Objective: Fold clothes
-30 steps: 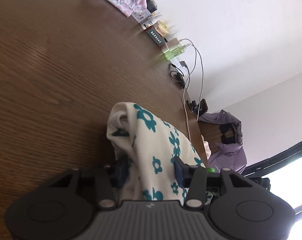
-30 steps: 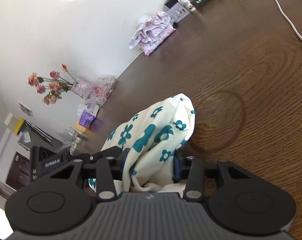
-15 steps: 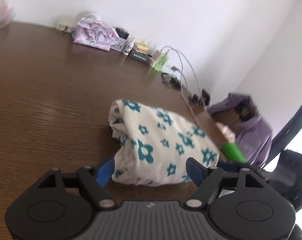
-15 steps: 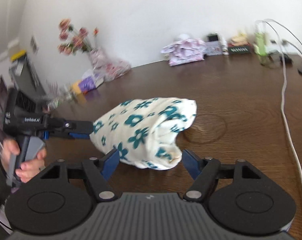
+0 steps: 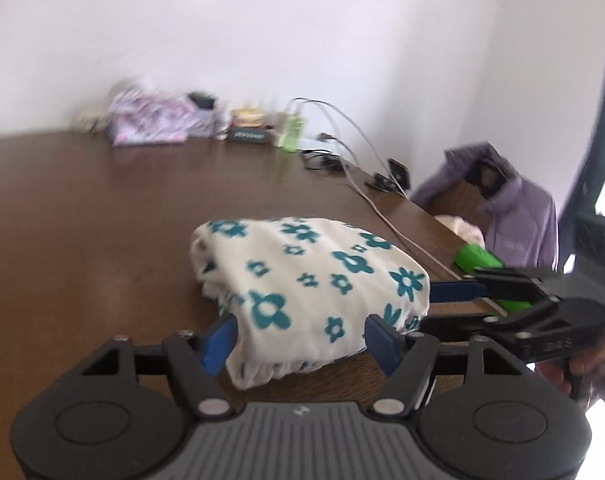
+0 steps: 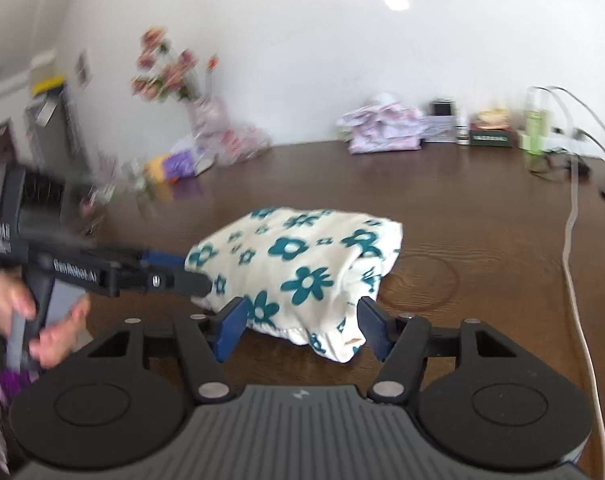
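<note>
We find the left gripper [image 5: 300,338] jaws spread, straddling the garment [image 5: 310,280] without gripping. The folded bundle rests on the table [image 5: 102,220]. The right gripper [image 6: 302,326] is likewise released, apparently to leave the fold undisturbed.

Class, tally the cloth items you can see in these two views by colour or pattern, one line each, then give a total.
White with teal flowers, folded bundle on the table: 1
Pink-and-white print, folded stack by the wall: 1
Plain purple jacket beyond the table: 1
Total: 3
</note>
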`<action>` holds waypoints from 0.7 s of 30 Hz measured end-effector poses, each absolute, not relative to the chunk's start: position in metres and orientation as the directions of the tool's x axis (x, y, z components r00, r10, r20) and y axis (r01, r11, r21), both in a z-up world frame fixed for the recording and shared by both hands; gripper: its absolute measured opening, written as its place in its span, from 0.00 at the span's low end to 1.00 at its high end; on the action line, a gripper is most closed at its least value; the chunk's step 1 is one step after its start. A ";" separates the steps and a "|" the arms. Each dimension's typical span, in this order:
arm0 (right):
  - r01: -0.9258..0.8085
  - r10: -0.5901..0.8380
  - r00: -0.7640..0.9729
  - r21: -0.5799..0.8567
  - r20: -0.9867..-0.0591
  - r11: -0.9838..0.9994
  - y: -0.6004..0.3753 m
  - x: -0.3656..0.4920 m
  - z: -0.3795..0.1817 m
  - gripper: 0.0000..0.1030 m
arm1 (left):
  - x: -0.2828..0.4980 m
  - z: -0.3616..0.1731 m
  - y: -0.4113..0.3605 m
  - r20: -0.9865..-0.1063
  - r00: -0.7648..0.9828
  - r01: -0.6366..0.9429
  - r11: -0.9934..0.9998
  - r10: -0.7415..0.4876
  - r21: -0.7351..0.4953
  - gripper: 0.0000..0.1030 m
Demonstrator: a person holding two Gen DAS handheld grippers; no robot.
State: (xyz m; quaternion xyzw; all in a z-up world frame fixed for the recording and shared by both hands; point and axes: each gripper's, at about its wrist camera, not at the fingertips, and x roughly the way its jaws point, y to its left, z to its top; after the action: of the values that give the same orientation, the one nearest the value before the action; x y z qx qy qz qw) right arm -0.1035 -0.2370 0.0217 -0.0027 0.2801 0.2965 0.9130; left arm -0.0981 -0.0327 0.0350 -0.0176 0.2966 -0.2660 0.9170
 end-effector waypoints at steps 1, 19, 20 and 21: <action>-0.556 0.542 0.654 0.149 -0.529 0.817 -0.235 -0.099 0.018 0.32 | -0.097 0.033 -0.038 -0.557 0.686 0.469 0.870 -0.468 -0.155 0.46; -0.519 0.490 0.743 0.069 -0.455 0.852 -0.222 -0.136 0.012 0.56 | -0.046 0.054 -0.116 -0.599 0.708 0.495 0.868 -0.373 0.046 0.68; -0.523 0.499 0.738 0.084 -0.455 0.848 -0.224 -0.130 0.011 0.55 | -0.043 0.047 -0.117 -0.621 0.691 0.498 0.866 -0.370 0.038 0.68; -0.541 0.522 0.721 0.101 -0.456 0.835 -0.224 -0.124 0.009 0.50 | -0.043 0.040 -0.114 -0.627 0.684 0.495 0.868 -0.372 0.025 0.68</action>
State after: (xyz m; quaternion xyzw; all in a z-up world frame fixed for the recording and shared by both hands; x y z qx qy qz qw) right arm -0.1241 -0.2241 0.0095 -0.0198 0.2396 0.2865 0.9274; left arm -0.0429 -0.1140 0.0402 0.0966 0.3184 -0.2377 0.9126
